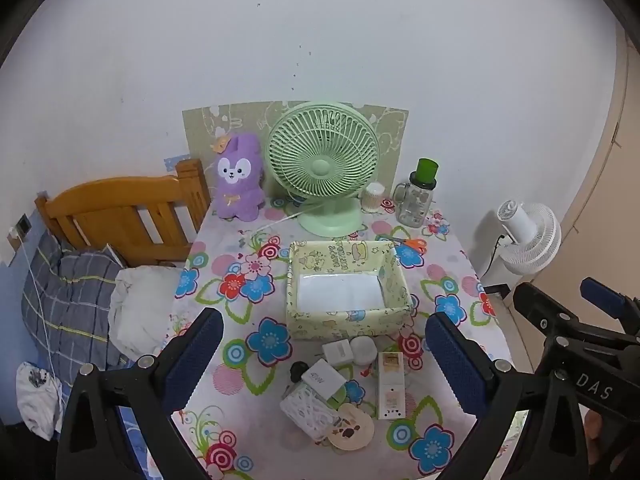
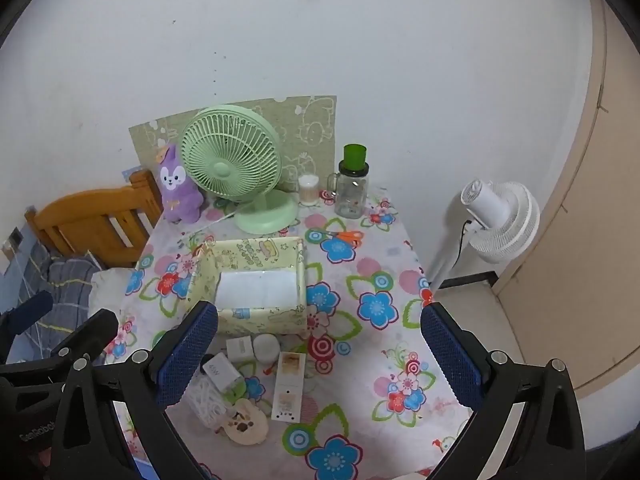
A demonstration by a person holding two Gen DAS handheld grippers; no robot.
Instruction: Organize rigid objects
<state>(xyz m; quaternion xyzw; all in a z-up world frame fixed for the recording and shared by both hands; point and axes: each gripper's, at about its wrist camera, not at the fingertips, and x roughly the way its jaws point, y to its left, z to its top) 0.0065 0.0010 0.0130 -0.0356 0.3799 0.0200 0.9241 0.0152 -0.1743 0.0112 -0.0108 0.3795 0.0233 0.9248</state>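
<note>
Left wrist view: the left claw [image 1: 322, 360] hangs released over the desk [image 1: 224, 380], its two blue ribbed pads spread wide with nothing between them, tilted down toward the clutter. The landmark is the paper-wrapped box [image 1: 348, 288], square, open-topped, pale yellow with cartoon print and a bare white floor, apparently waiting as the bin for the sort. Just in front of the box lies the cluster of small hard things: a white square plug [image 1: 336, 353], a white rounded puck [image 1: 363, 347], a flat white charger block [image 1: 323, 380], a long white rectangular case [image 1: 390, 385], a black knob [image 1: 298, 369] and a round beige disc [image 1: 352, 432]. Behind the box stands a green slatted fan [image 1: 323, 166]

Right wrist view: the right claw [image 2: 318, 354] is likewise released and empty, pads wide apart. The box [image 2: 256, 280] sits ahead and left of centre; the same hard pieces lie at its near wall, partly behind the left pad. Orange-handled scissors [image 2: 346, 237] lie right of the box's far corner. Nothing looks sorted yet
</note>
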